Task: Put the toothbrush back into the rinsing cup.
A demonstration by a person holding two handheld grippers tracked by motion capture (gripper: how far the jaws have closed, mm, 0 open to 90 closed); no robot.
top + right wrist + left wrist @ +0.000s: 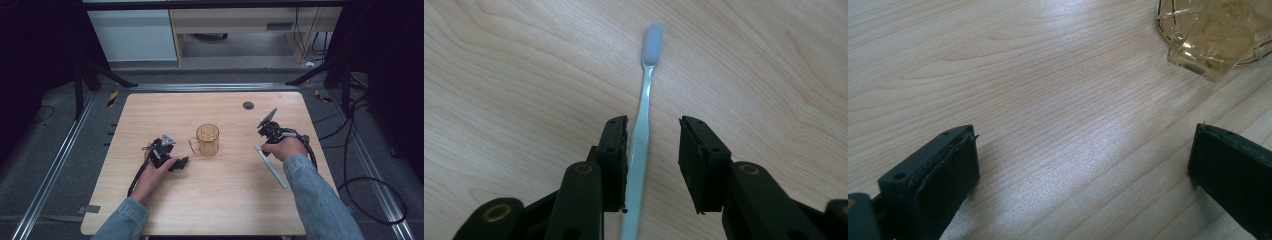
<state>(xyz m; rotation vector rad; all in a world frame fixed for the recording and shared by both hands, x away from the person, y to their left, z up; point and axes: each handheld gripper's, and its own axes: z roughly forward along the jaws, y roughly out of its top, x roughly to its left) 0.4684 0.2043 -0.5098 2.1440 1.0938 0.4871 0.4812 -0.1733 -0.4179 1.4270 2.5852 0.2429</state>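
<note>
Left gripper [183, 162] rests on the wooden table [150, 110], jaws spread wide with nothing between them, just left of the amber glass mug [206, 140] standing upright at centre. Right gripper [653, 150] straddles the pale blue toothbrush [643, 125] lying flat on the table's right side; one jaw sits against the handle, the other apart, not yet clamped.

On the one wooden table [220, 210] in front of me I count one amber glass mug [207, 140] near the centre and one pale blue toothbrush [270, 165] at about four o'clock from it. I hold two grippers, my left gripper [181, 162] at eight o'clock from the mug and my right gripper [653, 145] over the toothbrush. One small dark round grommet [248, 105] sits at one o'clock from the mug.
</note>
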